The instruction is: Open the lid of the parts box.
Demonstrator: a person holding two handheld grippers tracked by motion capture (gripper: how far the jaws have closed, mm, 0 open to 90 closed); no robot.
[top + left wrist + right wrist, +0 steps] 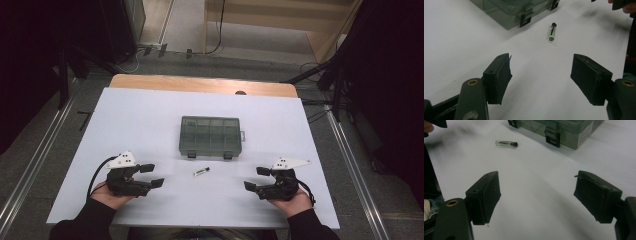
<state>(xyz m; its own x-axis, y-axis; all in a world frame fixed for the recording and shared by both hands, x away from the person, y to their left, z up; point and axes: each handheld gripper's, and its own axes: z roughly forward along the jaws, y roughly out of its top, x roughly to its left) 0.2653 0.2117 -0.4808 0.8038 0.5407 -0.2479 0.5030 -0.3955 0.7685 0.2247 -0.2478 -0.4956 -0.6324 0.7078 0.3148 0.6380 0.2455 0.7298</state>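
A: What step is this?
B: The start, I'd say. The left gripper (154, 175) and right gripper (253, 178) rest spread and empty; the vial (201, 171) lies between them, just near of the closed box (210, 135).
A: Next?
B: Probably one gripper reaches in to pinch the vial.

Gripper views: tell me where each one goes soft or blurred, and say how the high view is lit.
Left gripper view: the vial is fairly sharp, the far right corner smeared. Right gripper view: the case is soft, the top left streaked. High view: the white table is bright, its surroundings dark.
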